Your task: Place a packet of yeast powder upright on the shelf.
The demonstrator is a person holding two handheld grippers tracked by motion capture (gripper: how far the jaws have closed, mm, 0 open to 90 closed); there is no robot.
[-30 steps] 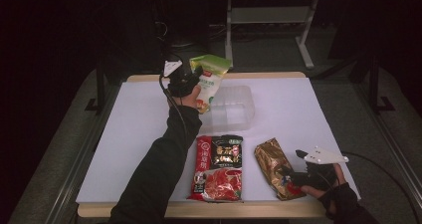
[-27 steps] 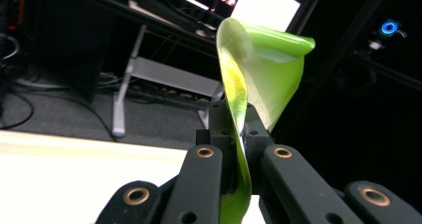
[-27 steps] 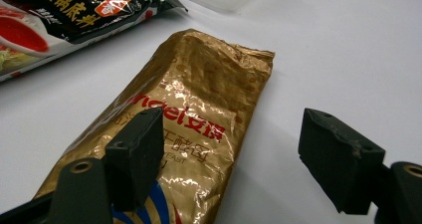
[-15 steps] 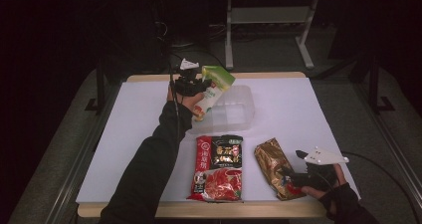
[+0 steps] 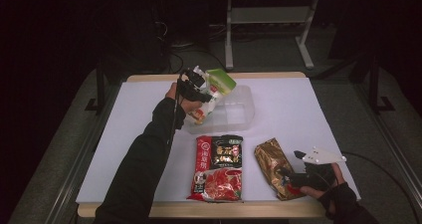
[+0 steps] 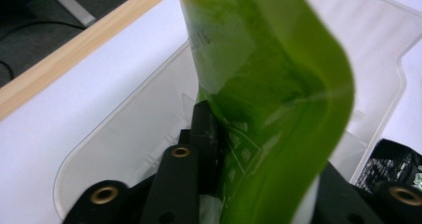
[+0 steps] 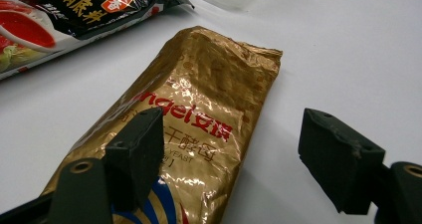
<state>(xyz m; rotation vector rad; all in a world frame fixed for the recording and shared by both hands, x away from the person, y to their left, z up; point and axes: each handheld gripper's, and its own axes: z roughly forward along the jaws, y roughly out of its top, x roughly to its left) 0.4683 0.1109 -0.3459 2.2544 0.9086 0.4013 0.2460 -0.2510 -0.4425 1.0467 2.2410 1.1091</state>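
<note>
Moved since the earlier frames: I am seeing the green pouch point(image 5: 213, 87) coming nearer and lower, from above the far edge of the table point(image 5: 298, 104) to over the clear tub point(image 5: 238, 114); the left gripper point(image 5: 195, 84) is coming with it. The right gripper point(image 5: 291, 176) and the two flat packets are staying where they were.

Item, left gripper: I am holding it raised over the far-left part of the table, arm stretched forward. Its jaws are clamping the green pouch, one black pad point(image 6: 204, 129) pressing flat against the film in the left gripper view.

Item, green pouch point(image 6: 268, 84): it is hanging tilted in the air above the tub's left end, green top pointing toward the far right, white and red print below.

Item, tub point(image 6: 129, 134): it is sitting on the white tabletop beneath the pouch, open side up.

Item, right gripper point(image 7: 234, 159): it is resting low at the near-right corner of the table. Its jaws are standing spread apart, one over the gold packet point(image 7: 199, 119), the other over bare table beside it; nothing is being gripped.

Item, gold packet point(image 5: 272, 167): it is lying flat near the front edge.

Item, red packet point(image 5: 219, 167): it is lying flat just left of the gold one, in front of the tub.
</note>
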